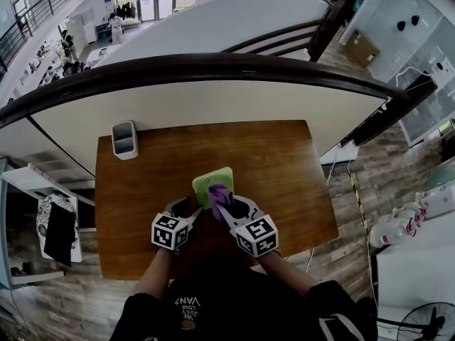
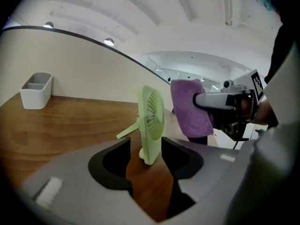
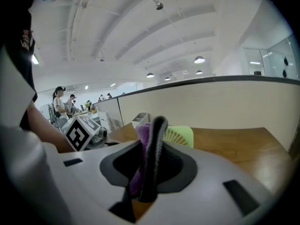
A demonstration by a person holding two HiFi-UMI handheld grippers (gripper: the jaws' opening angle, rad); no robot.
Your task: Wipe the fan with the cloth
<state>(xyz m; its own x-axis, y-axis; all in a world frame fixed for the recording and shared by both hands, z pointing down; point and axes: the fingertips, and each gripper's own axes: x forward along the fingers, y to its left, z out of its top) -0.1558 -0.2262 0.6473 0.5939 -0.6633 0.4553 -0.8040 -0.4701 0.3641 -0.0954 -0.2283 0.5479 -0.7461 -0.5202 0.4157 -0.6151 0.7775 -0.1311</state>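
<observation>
A small light-green fan (image 1: pixel 210 182) stands upright on the wooden table (image 1: pixel 284 169), propped on its rear leg. In the left gripper view the fan (image 2: pixel 151 124) rises at the gap of my left gripper (image 2: pixel 146 145), whose jaws stand open and apart from it. My right gripper (image 1: pixel 222 206) is shut on a purple cloth (image 1: pixel 217 192), held right beside the fan's grille. The cloth (image 2: pixel 190 108) hangs from the right gripper (image 2: pixel 220 100) just right of the fan. In the right gripper view the cloth (image 3: pixel 142 146) is pinched between the jaws, with the fan (image 3: pixel 180 136) behind it.
A grey two-compartment holder (image 1: pixel 124 139) stands at the table's far left corner, also seen in the left gripper view as a holder (image 2: pixel 36 90). A curved white wall with a dark rail (image 1: pixel 213 66) borders the table's far side. A white shelf (image 1: pixel 43 212) stands left of the table.
</observation>
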